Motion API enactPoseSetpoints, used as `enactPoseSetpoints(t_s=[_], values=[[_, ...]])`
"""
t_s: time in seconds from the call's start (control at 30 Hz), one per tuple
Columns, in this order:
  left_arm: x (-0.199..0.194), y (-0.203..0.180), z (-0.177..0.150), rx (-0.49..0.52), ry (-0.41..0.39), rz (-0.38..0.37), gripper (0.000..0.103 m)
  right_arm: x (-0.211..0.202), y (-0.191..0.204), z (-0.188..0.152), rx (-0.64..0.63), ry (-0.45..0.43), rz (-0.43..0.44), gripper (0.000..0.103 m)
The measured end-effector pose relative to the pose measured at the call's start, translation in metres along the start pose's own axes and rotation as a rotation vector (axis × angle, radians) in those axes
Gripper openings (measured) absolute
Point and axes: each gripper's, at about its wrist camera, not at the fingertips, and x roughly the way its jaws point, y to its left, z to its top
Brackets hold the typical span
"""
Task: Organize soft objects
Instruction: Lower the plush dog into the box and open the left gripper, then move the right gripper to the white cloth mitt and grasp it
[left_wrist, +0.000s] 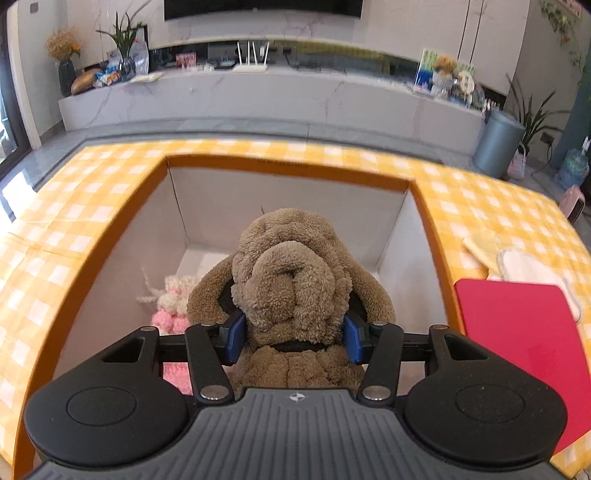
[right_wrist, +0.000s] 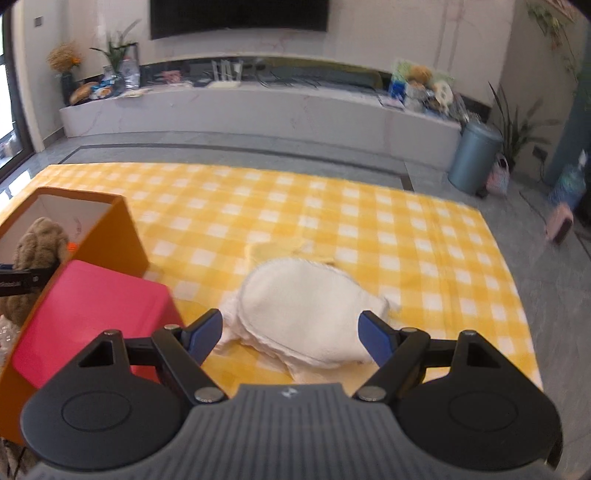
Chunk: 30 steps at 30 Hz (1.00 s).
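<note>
My left gripper (left_wrist: 293, 338) is shut on a brown plush dog (left_wrist: 291, 273), its blue pads pressed into the neck, and holds it over the open orange box (left_wrist: 288, 164). A pink and white fluffy toy (left_wrist: 171, 306) lies in the box's bottom left. The dog (right_wrist: 35, 240) and the box (right_wrist: 110, 236) also show at the left of the right wrist view. My right gripper (right_wrist: 291, 336) is open, its pads on either side of a white soft cloth (right_wrist: 306, 306) on the yellow checked tablecloth (right_wrist: 406, 258). A pale yellow cloth (right_wrist: 273, 249) lies just behind it.
A red flat lid (left_wrist: 524, 350) lies against the box's right side, also seen in the right wrist view (right_wrist: 92, 310). The white and yellow cloths (left_wrist: 517, 258) lie beyond it. A TV bench, a grey bin (right_wrist: 476, 158) and plants stand past the table's far edge.
</note>
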Motion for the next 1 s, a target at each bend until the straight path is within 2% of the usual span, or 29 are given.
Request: enactPoseSetpoints(t_s=[0.07,0.13,0.17,0.2,0.23,0.37,0.5,0.57,0.63,0.77,0.87,1.0], values=[[0.002,0.001,0.000,0.002,0.015,-0.010,0.065,0.003,-0.008,-0.005,0.032,0.004,0.049,0.080],[0.000,0.000,0.000,0.006,0.008,-0.009,0.072,0.005,-0.015,-0.010,0.076,0.016,0.120,0.080],[-0.001,0.000,-0.001,0.007,0.000,-0.011,0.078,0.006,-0.018,-0.012,0.098,0.021,0.136,0.080],[-0.002,0.000,-0.002,0.006,-0.011,-0.015,0.090,0.007,-0.019,-0.013,0.112,0.025,0.135,0.080],[-0.003,0.000,-0.002,0.004,-0.022,-0.012,0.098,0.008,-0.020,-0.015,0.116,0.027,0.123,0.080],[-0.006,0.004,-0.003,-0.025,-0.034,0.021,0.102,0.011,-0.025,-0.019,0.124,0.027,0.087,0.080],[-0.007,0.015,-0.002,-0.116,-0.028,0.083,0.103,0.015,-0.033,-0.023,0.149,0.035,0.079,0.080],[-0.013,0.022,0.000,-0.150,-0.041,0.081,0.103,0.019,-0.036,-0.024,0.147,0.040,0.047,0.080],[-0.021,0.026,0.001,-0.147,-0.033,0.037,0.103,0.022,-0.039,-0.026,0.139,0.044,0.008,0.080],[-0.047,0.030,0.001,-0.157,-0.100,-0.023,0.103,0.025,-0.047,-0.029,0.161,0.052,-0.002,0.080],[-0.061,0.018,0.000,-0.113,-0.180,0.015,0.103,0.025,-0.049,-0.029,0.160,0.047,-0.009,0.080],[-0.070,0.008,-0.002,-0.107,-0.231,0.038,0.103,0.029,-0.046,-0.029,0.118,0.035,-0.063,0.080]])
